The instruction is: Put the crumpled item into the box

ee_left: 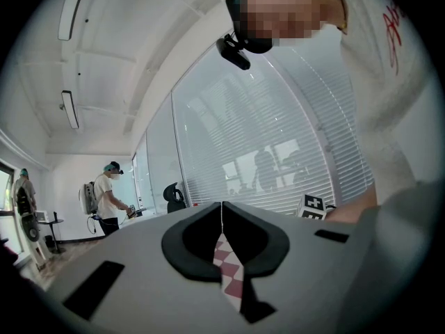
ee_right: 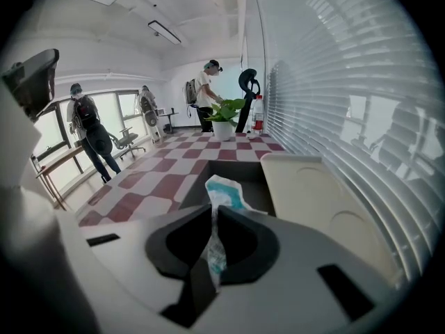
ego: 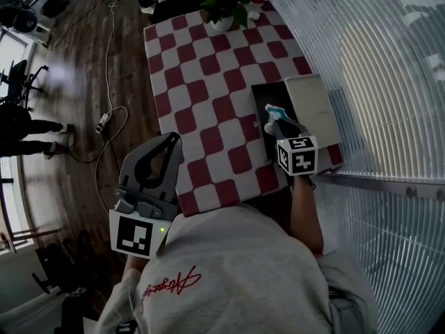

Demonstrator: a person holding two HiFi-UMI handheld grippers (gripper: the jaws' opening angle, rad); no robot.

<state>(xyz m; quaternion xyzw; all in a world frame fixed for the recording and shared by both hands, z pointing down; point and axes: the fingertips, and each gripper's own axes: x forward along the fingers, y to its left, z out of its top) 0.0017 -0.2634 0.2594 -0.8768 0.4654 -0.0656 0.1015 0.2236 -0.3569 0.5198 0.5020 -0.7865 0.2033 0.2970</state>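
The crumpled item (ee_right: 221, 192), a white and teal wad, is pinched in your right tool (ee_right: 212, 213). Its jaws are pressed onto the wad's middle, so the bigger part sticks out past the tips and a thinner tail runs back between them. Its long axis lies along the jaws, pointing away from you. From those tips outward, the box (ee_right: 233, 172) lies directly ahead and below. In the head view the tool hangs over the near end of the box's dark inside, and the wad looks to be above the opening rather than resting in it (whether it touches the bottom I cannot tell). The cream lid (ego: 314, 103) lies open on the box's right side, next to the blinds (ego: 375, 61), so nothing covers the drop. Your right forearm (ego: 306, 211) reaches out from your body along the right edge of the checkered surface (ego: 208, 82), with the tool tilted forward and down. Your left tool (ego: 174, 139) is the farther one, at the near-left edge of the surface and well apart from the box, its jaws pressed together on nothing. Judging from this, the move ahead is simply parting the right jaws over the opening.
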